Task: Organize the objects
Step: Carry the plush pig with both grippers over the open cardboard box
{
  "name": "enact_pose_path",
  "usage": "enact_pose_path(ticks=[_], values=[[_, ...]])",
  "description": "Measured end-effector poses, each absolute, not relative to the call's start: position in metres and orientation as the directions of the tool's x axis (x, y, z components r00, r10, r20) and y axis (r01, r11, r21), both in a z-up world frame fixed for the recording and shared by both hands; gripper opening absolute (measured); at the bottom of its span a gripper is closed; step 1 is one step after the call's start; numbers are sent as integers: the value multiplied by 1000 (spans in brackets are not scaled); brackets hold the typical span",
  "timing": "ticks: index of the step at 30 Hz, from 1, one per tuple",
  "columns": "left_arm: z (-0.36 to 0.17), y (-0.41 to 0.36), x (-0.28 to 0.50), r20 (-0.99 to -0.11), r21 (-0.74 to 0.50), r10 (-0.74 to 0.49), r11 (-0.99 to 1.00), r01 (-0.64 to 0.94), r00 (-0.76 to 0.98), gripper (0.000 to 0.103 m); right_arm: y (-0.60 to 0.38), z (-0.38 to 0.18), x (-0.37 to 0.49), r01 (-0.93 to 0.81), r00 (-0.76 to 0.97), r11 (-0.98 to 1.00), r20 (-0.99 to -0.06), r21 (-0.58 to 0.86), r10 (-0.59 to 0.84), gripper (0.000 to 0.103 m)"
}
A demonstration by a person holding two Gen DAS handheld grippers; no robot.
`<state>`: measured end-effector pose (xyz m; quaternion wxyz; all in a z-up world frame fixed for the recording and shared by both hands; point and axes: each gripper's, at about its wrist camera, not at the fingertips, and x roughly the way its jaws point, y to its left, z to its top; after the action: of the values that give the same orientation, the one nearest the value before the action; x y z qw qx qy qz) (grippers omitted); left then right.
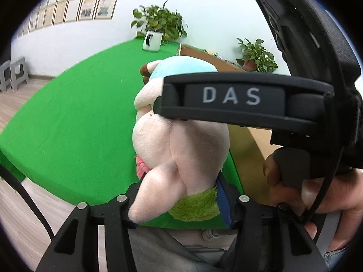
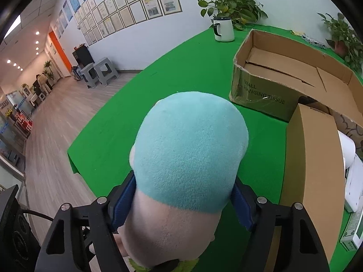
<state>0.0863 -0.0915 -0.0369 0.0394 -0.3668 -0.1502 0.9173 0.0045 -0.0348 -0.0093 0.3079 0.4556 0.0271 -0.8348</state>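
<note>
Both grippers clamp one soft plush doll with a pale pink body, a light turquoise cap and a fuzzy lime-green collar (image 1: 181,149): the left gripper (image 1: 179,204) squeezes it at the collar between blue-padded fingers (image 1: 223,204), and the right gripper (image 2: 181,204) pinches the head just below the cap (its "DAS"-marked finger crosses the left view). A small brown tuft and a pink frill show at the doll's side. It is held above the near edge of the green cloth-covered table (image 2: 118,122), left of the open brown cardboard box (image 2: 283,79).
</note>
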Motion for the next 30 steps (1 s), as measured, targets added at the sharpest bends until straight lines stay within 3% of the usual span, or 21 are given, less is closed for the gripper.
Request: enact_pose_path(ticks=[16,30], values=[[43,-12,53,-567,-126,150,-987,-95,-810,50,67,92,13,512,-559,-800,-585,313,-587,73],[118,39,-8,-431,-29,155,-987,-158,-889,50,159,203,-31,519,-683,-810,-437,275,-586,73]])
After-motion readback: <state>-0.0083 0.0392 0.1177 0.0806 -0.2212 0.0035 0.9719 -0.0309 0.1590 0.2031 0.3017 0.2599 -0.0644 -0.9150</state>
